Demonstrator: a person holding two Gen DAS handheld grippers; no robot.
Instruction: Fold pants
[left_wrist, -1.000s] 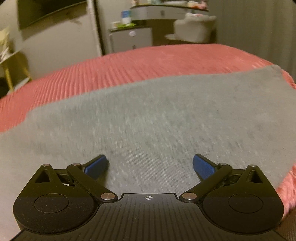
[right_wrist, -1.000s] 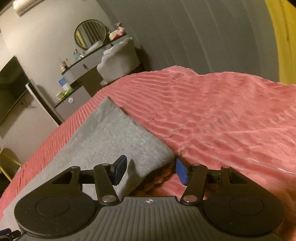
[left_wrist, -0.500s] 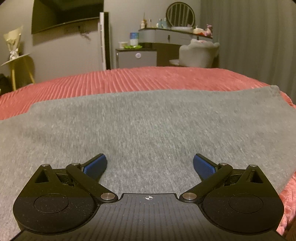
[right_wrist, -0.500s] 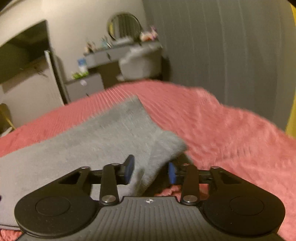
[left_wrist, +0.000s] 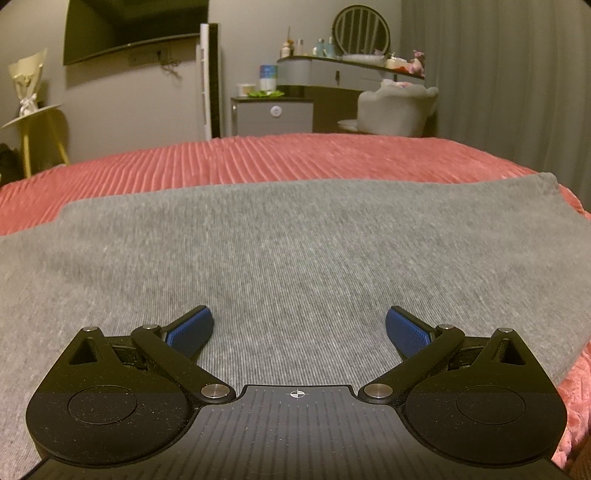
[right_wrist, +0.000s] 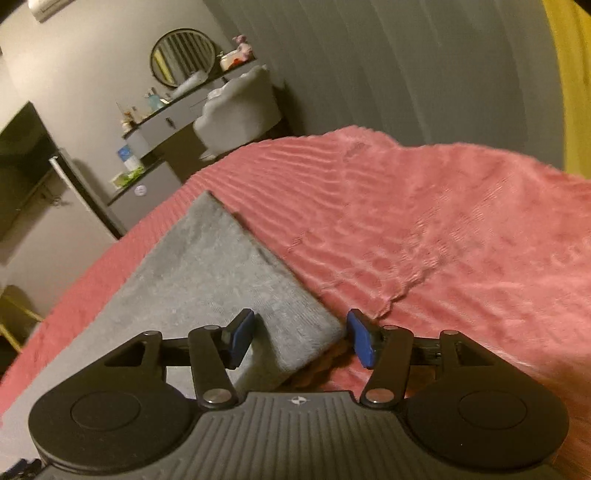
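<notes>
Grey pants (left_wrist: 295, 240) lie flat across a red ribbed bedcover (left_wrist: 295, 158). My left gripper (left_wrist: 299, 325) hovers low over the middle of the cloth. Its blue pads are wide apart and hold nothing. In the right wrist view, a near corner of the pants (right_wrist: 295, 332) pokes up between the fingers of my right gripper (right_wrist: 301, 339). Those jaws are closing. The left pad (right_wrist: 240, 338) lies against the cloth, while the right pad (right_wrist: 360, 341) stands clear of the corner over the bedcover (right_wrist: 443, 240).
Beyond the bed's far edge stand a grey cabinet (left_wrist: 273, 114), a dressing table with a round mirror (left_wrist: 362, 33) and a pale padded chair (left_wrist: 397, 107). A grey curtain (right_wrist: 406, 66) runs along the right side. A yellow stool (left_wrist: 33, 122) stands at far left.
The left wrist view levelled out and sharpened, with its jaws just as wide. The right gripper swung and tilted back, and the pants corner stayed between its fingers.
</notes>
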